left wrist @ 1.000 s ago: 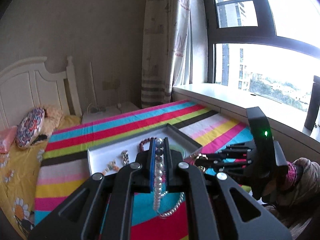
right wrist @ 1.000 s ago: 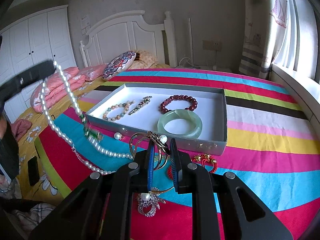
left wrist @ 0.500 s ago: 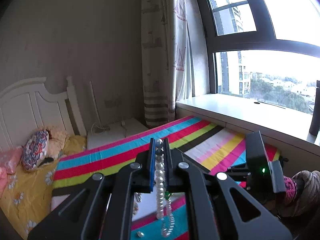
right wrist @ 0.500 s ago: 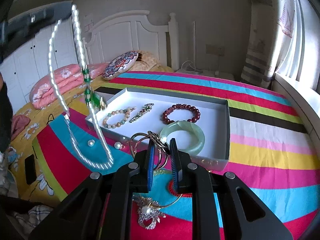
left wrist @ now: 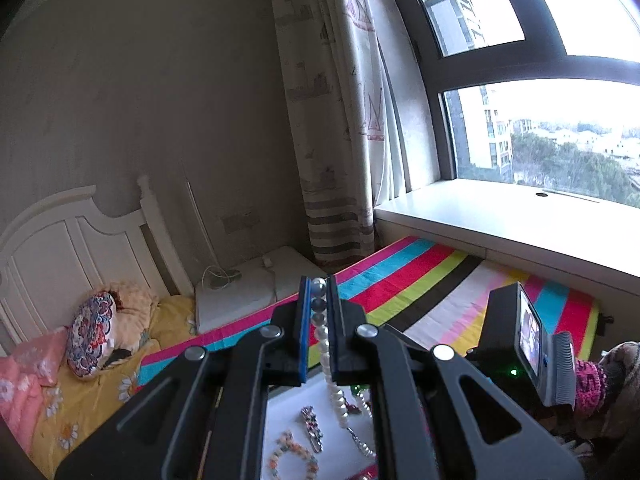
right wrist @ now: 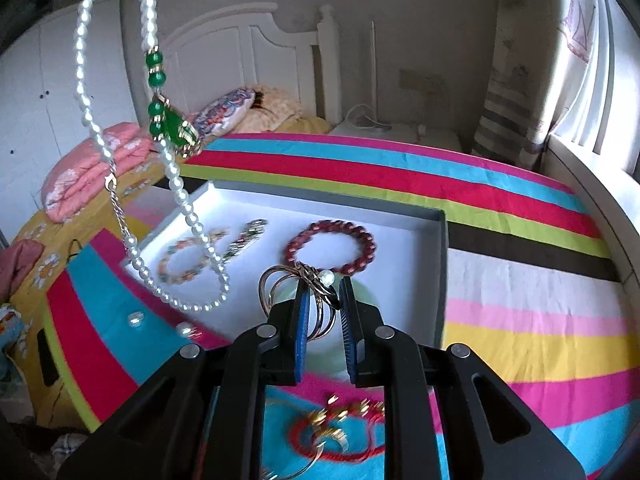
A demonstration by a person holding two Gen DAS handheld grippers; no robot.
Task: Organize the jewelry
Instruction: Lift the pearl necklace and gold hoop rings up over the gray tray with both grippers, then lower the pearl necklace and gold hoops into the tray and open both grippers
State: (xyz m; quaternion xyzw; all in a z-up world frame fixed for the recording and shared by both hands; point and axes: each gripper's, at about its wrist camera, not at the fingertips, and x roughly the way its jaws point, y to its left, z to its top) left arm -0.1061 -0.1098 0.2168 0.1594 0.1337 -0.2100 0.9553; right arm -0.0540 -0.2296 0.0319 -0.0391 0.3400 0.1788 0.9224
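Note:
My left gripper point(left wrist: 319, 286) is shut on a white pearl necklace point(left wrist: 334, 384) that hangs down over the open white box point(left wrist: 288, 408). In the right wrist view the same pearl necklace point(right wrist: 176, 184), with green beads and a green pendant, dangles from the top left above the box point(right wrist: 400, 256). My right gripper point(right wrist: 322, 285) is shut on a cluster of thin gold bangles point(right wrist: 280, 284) with a pearl, held over the box's near side. In the box lie a dark red bead bracelet point(right wrist: 332, 246), a multicoloured bead bracelet point(right wrist: 182, 258), a narrow brooch point(right wrist: 244, 238) and a pale green bangle, mostly hidden behind my fingers.
The box sits on a striped bedspread point(right wrist: 520, 280). A red cord bracelet with gold charms point(right wrist: 340, 432) and two loose pearls point(right wrist: 136, 318) lie on it in front of the box. Pillows point(right wrist: 224, 112), a white headboard, a curtain point(left wrist: 332, 120) and a window sill point(left wrist: 500, 216) surround the bed.
My left gripper rose and lifted the pearl necklace off the bedspread, so it now hangs over the box. My right gripper moved forward with the gold bangles, towards the box.

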